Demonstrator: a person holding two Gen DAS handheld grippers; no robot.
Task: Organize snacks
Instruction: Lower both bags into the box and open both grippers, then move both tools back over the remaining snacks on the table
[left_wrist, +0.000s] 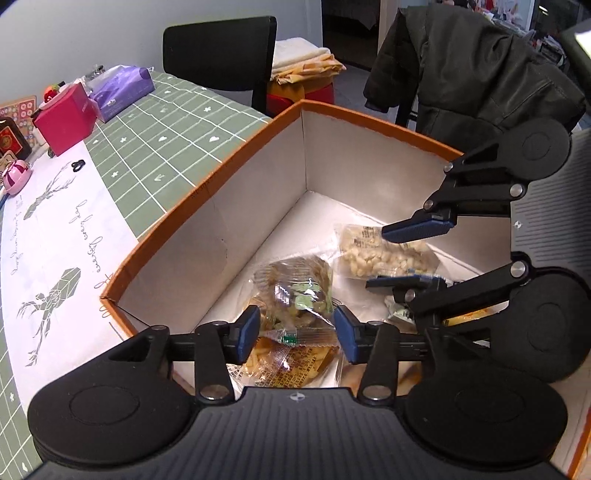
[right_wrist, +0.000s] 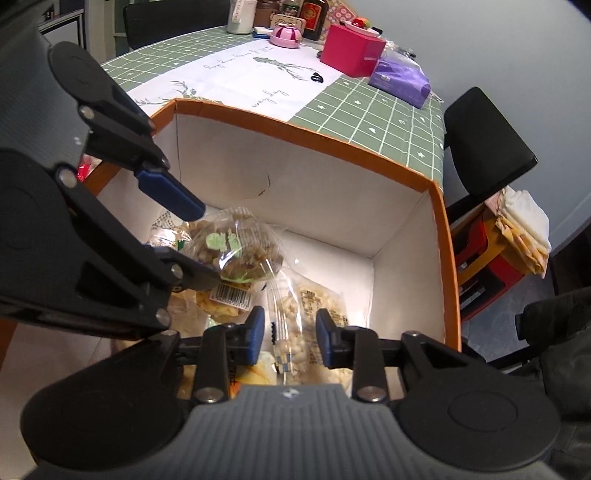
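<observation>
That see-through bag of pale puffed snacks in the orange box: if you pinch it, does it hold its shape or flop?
The bag of pale puffed snacks would probably flop: its thin clear film already looks crinkled. It is likely light for its size, being full of airy pieces. The glossy wrapper may slip between the right gripper pads.

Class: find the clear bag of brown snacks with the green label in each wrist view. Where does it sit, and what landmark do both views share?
Left wrist: the brown snack bag lies centre, just beyond the left gripper.
Right wrist: the bag is left of centre.
Shared landmark: the orange-rimmed box.
</observation>
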